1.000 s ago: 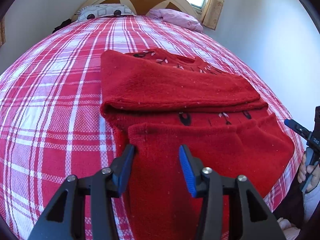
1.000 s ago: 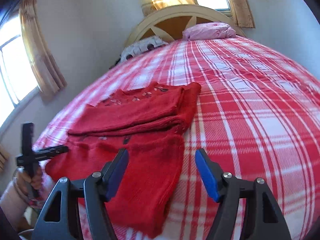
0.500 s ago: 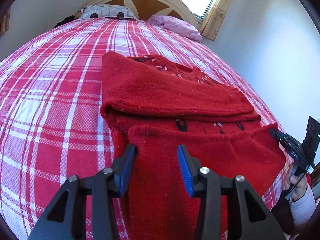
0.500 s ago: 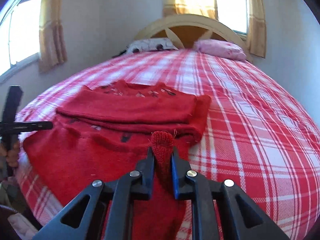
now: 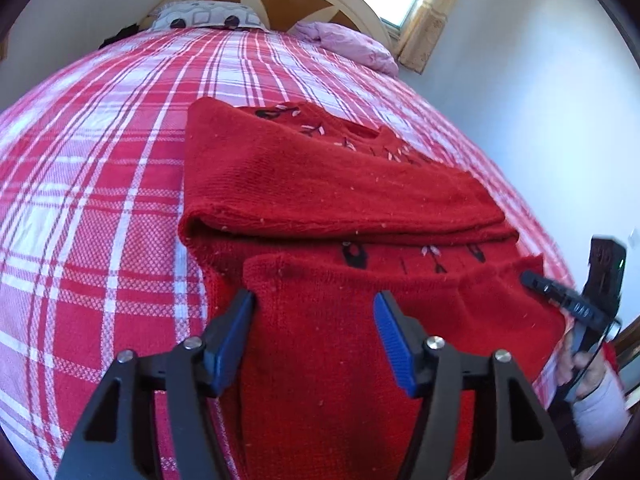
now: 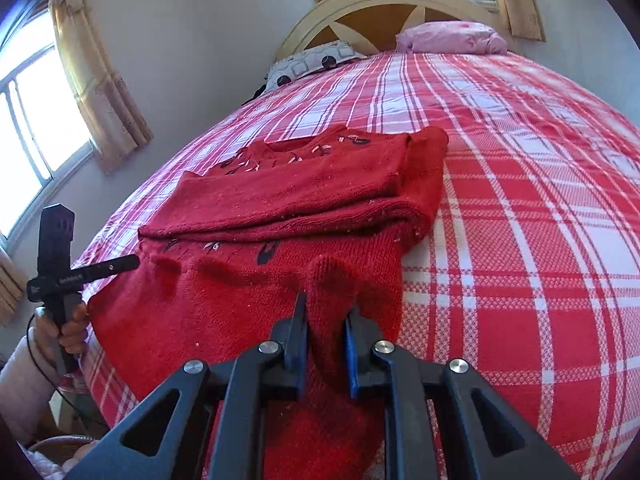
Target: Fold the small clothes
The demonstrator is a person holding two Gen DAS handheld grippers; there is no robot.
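A small red knit sweater (image 5: 332, 196) lies on the plaid bed, sleeves folded across its chest, hem toward me. It also shows in the right wrist view (image 6: 296, 204). My left gripper (image 5: 314, 312) is open, its blue pads straddling the hem's near left part, just above the cloth. My right gripper (image 6: 326, 312) is shut on a pinched-up fold of the sweater's hem at its right corner. The right gripper also shows at the right edge of the left wrist view (image 5: 560, 300), and the left gripper at the left edge of the right wrist view (image 6: 100, 272).
The red and white plaid bedspread (image 5: 100, 184) covers the whole bed. A patterned pillow (image 5: 208, 20) and a pink pillow (image 5: 348, 46) lie by the cream headboard (image 6: 384, 4). Curtained windows stand on the left wall (image 6: 40, 120) and behind the bed.
My right gripper closed from wide open onto the sweater's hem and holds a raised fold. My left gripper stayed open over the hem, opening slightly wider.
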